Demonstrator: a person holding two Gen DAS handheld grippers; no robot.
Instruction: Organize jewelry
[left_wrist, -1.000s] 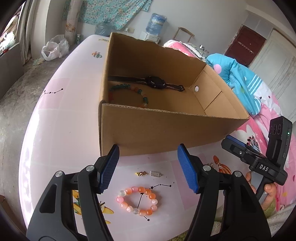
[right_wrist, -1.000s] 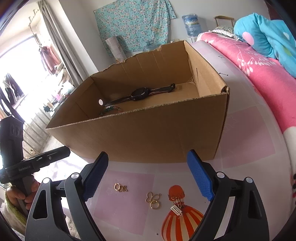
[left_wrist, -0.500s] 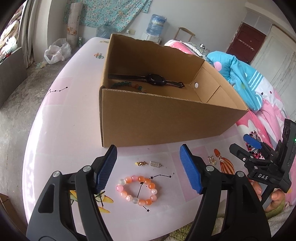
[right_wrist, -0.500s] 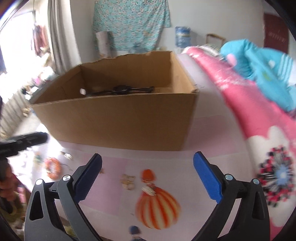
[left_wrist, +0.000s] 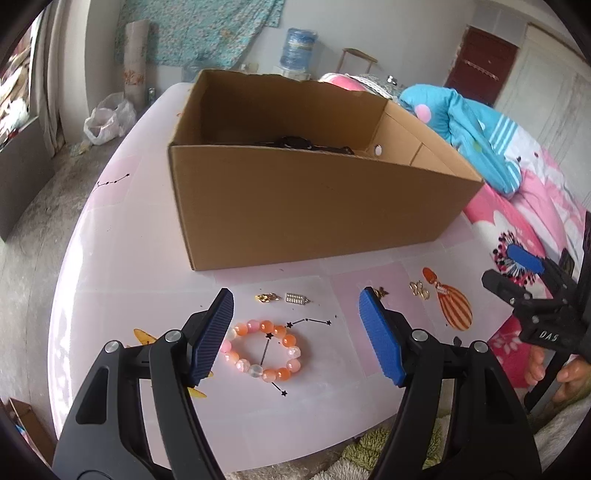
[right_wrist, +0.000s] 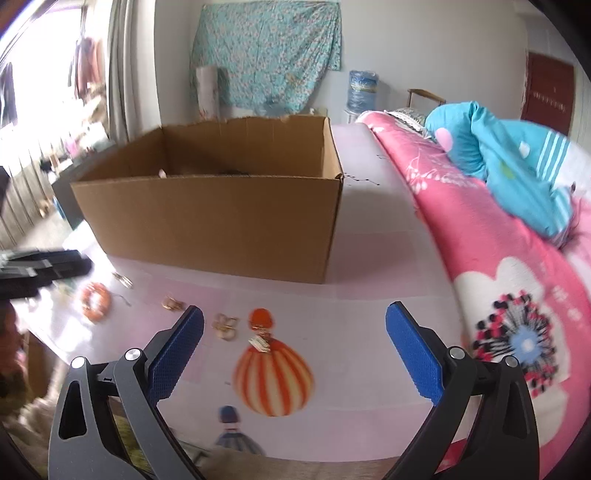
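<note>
Left gripper (left_wrist: 295, 332): tilted down over the pink table (left_wrist: 110, 240), jaws wide, holding nothing.
Orange-and-pink beaded bracelet (left_wrist: 263, 350): flat on the table, between the blue pads.
Right gripper (right_wrist: 295, 350): jaws wide, holding nothing.
Open brown cardboard box (left_wrist: 306, 206): behind the bracelet.

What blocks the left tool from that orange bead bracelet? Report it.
Nothing visible does. The left tool is open over the table, and the bead bracelet lies flat between its fingers, apart from the small charms beyond it. The cardboard box stands farther back.
</note>
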